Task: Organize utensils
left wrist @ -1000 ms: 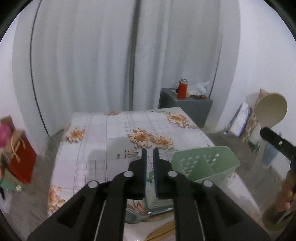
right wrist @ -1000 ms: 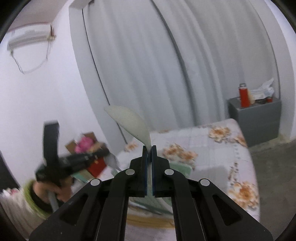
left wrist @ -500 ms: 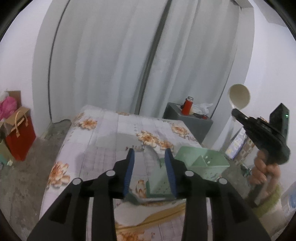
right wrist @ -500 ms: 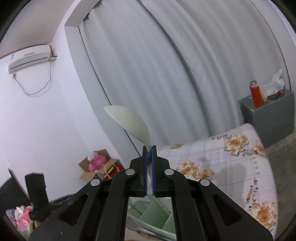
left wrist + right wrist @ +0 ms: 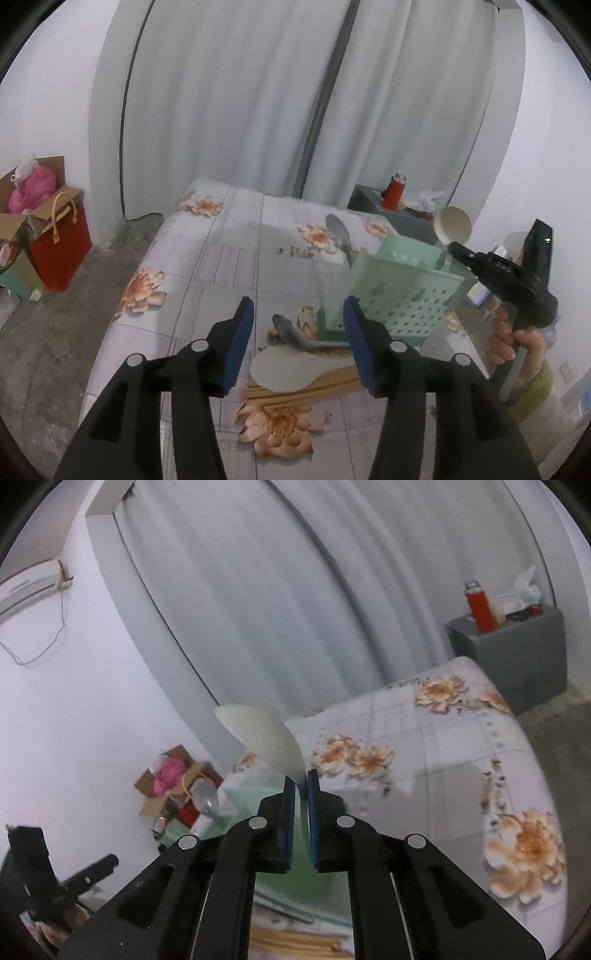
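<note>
Since a second ago my left gripper (image 5: 298, 341) has travelled across the counter (image 5: 229, 251) and its jaws, then almost together, have just been opening; now they stand apart with nothing pressed between them. My right gripper (image 5: 300, 805) has come lower over the green holder (image 5: 402, 295), and its jaws have just been opening a little. The handle of the pale ladle (image 5: 264, 738) is between the blue pads (image 5: 289, 812), but I cannot tell if they press it now — a thin gap shows beside it.

I judge the task as partly done. One metal spoon (image 5: 340, 232) stands already in the holder, bowl upward. The pale ladle seems close to release into a compartment, its bowl high above the rim. On the counter, in front of the holder, there remain a white rice paddle (image 5: 282, 371), a grey metal utensil (image 5: 295, 332) lying across it, and a bundle of bamboo chopsticks (image 5: 314, 387). These three wait to be sorted.

The holder is mint plastic, box-shaped with a divider, and its walls carry rows of small drop-shaped holes. The paddle is flat, smooth and oval; the chopsticks are thin, straight, light wood. The counter wears a glossy cloth — pale squares with orange flowers.
</note>
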The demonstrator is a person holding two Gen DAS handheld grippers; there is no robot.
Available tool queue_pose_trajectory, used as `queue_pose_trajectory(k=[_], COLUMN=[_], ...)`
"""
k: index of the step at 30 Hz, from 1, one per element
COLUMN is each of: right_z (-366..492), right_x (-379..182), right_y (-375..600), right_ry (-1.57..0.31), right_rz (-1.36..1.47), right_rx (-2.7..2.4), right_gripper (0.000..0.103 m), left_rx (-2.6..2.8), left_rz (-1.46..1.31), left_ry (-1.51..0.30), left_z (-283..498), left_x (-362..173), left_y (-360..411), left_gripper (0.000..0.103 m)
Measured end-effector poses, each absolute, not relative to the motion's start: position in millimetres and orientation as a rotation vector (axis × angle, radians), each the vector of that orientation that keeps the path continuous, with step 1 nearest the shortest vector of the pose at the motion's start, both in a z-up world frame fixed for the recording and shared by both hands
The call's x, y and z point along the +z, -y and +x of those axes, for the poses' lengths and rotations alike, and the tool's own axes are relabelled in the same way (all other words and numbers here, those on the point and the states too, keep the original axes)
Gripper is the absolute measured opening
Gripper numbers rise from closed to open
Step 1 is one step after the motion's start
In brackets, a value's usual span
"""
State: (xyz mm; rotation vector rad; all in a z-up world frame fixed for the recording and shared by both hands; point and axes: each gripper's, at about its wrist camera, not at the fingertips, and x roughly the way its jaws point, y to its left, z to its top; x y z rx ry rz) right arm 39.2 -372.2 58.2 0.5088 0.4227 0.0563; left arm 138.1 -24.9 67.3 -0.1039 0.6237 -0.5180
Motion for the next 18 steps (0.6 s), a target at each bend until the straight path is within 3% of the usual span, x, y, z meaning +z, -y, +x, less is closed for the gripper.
queue_pose_trajectory(k=[2, 6, 15, 18], right_z=[29, 10, -23, -28], right_x=[63, 69, 65, 63], right_y=[367, 359, 358, 348], right_ry=[-0.424, -0.434, -0.465, -0.485], right_rz=[0.461, 0.382, 0.389, 0.391], right_rx=[0.024, -0.042, -0.1, -0.088], right_gripper=[0.016, 0.022, 0.023, 0.03], left_rx=[-0.514, -0.508, -0.494, -0.485], left_rz=[-0.102, -0.119, -0.118, -0.123], left_ry=[-0.628, -0.641, -0.661, -0.666], left_z=[136, 133, 125, 125], left_x=[64, 58, 50, 48], left_y=[25, 23, 17, 12], left_gripper=[0.052, 0.059, 0.063, 0.063])
